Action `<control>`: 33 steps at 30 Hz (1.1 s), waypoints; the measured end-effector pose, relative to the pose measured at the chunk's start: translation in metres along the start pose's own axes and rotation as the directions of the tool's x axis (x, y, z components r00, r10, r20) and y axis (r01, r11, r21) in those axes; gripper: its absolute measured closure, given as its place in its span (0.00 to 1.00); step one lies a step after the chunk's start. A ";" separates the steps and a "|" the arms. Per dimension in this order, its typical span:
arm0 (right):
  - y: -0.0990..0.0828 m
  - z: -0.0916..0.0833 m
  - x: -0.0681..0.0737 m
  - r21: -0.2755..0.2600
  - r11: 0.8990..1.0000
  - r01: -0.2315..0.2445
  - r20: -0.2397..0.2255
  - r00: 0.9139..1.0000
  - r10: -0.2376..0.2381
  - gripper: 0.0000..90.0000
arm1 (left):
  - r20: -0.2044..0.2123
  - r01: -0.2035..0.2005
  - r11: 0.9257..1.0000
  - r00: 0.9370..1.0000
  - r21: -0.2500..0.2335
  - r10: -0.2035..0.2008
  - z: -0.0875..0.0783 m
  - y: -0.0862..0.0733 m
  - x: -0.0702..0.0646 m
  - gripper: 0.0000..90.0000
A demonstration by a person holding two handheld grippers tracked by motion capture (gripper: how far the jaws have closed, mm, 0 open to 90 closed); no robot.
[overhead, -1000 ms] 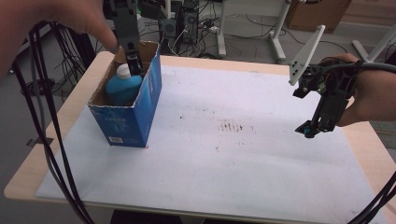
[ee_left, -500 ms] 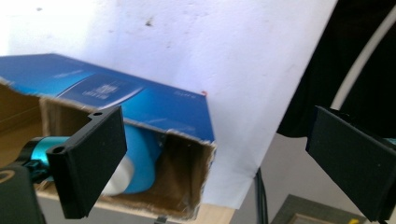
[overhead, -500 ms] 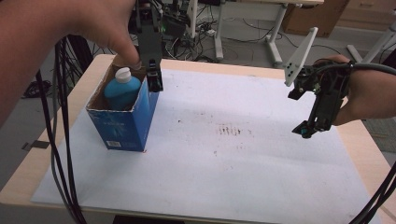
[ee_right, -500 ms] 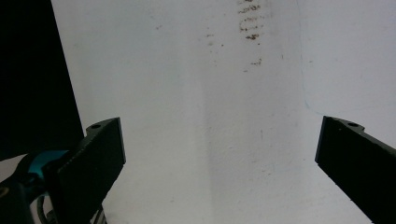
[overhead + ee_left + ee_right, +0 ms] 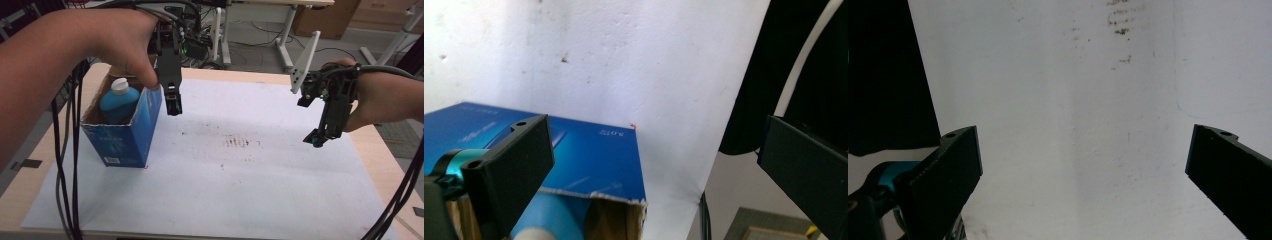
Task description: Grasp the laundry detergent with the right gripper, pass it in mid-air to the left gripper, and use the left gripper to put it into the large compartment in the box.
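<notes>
Your left gripper [image 5: 172,102], jaws just opened wide and empty, hangs beside the blue box [image 5: 125,131] holding the blue bottle [image 5: 117,100] near the table's [image 5: 30,197] left edge; your right gripper [image 5: 320,135] hovers wide near the right edge.

- The light wooden table [image 5: 371,150] carried a large white sheet [image 5: 260,190] over most of its top.
- The sheet bore dark smudges [image 5: 242,143] near its middle.
- An open blue box [image 5: 125,132] stood on the sheet's left part.
</notes>
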State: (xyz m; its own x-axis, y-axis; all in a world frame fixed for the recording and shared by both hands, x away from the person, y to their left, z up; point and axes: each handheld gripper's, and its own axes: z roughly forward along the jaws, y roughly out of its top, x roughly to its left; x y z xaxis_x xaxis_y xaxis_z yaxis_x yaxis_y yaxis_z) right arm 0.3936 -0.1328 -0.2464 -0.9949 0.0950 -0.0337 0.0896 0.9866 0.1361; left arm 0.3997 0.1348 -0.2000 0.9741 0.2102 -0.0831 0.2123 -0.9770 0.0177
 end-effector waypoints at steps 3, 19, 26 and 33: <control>0.000 0.000 -0.001 0.020 1.000 0.010 -0.003 1.000 -0.010 0.01 | 0.017 -0.028 1.000 0.999 -0.002 0.028 0.007 0.007 -0.002 0.02; 0.000 0.014 -0.012 0.048 0.999 0.021 -0.012 1.000 -0.020 0.01 | 0.039 -0.094 0.996 0.995 0.000 0.094 0.029 0.020 -0.002 0.02; -0.003 0.019 -0.013 0.048 0.998 0.027 -0.017 1.000 -0.026 0.01 | 0.044 -0.091 0.996 0.995 -0.003 0.091 0.030 0.021 -0.004 0.02; -0.003 0.020 -0.013 0.046 0.998 0.034 -0.015 0.999 -0.034 0.01 | 0.045 -0.095 0.995 0.994 0.004 0.095 0.031 0.023 -0.004 0.02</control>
State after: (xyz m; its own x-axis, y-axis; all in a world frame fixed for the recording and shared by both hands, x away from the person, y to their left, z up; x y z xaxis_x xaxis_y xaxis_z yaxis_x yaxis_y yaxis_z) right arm 0.4068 -0.1346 -0.2664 -0.9980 0.0596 -0.0230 0.0573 0.9944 0.0893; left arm 0.3985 0.1108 -0.2303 0.9853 0.1150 -0.1261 0.1186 -0.9927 0.0215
